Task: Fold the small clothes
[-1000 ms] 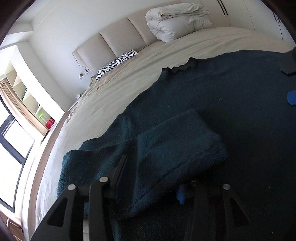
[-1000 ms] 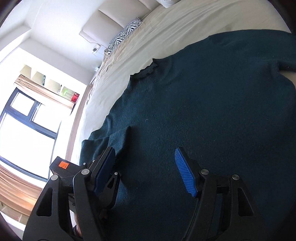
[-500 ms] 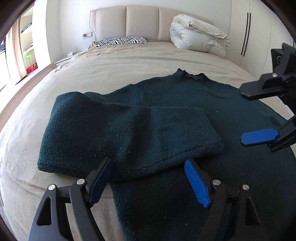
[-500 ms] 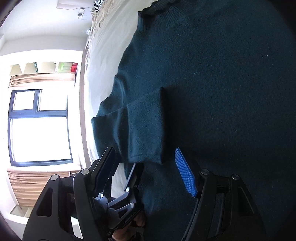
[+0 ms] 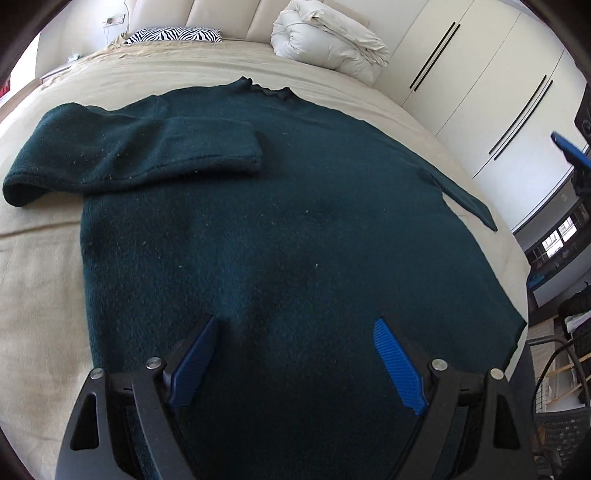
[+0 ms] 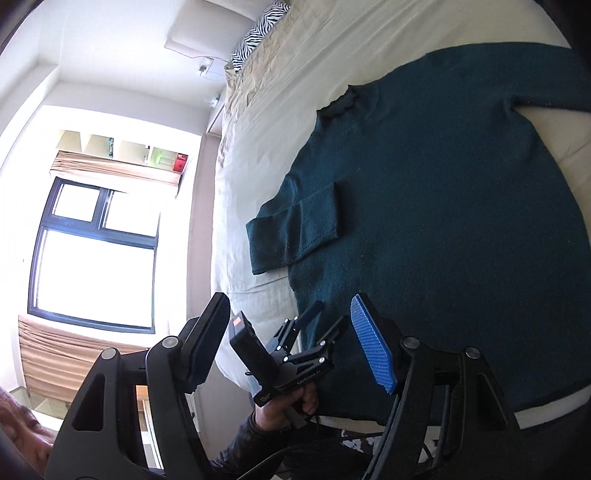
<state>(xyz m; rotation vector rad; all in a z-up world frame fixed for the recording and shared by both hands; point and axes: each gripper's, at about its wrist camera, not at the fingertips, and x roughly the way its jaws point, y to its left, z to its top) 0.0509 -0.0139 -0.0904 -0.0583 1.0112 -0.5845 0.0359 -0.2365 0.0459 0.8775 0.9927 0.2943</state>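
A dark teal sweater [image 5: 280, 229] lies flat on the beige bed [image 5: 40, 288], collar [image 5: 269, 90] toward the headboard. Its left sleeve [image 5: 140, 155] is folded across the chest; it also shows in the right wrist view [image 6: 295, 229]. The other sleeve [image 5: 461, 197] lies out to the right. My left gripper [image 5: 295, 354] is open and empty, just above the sweater's hem. My right gripper [image 6: 288, 343] is open and empty, held high above the bed's near edge, looking down on the sweater [image 6: 443, 206] and the left gripper [image 6: 314, 332].
A folded white duvet [image 5: 328, 40] and a zebra pillow [image 5: 173, 35] lie by the headboard. White wardrobe doors [image 5: 491, 92] stand to the right. A bright window [image 6: 96, 258] is on the left wall. Chairs and cables [image 5: 561, 387] are beyond the bed's right corner.
My left gripper let go of the left sleeve, which now lies folded over the chest, and drew back to the hem. My right gripper rose and pulled back from the sweater.
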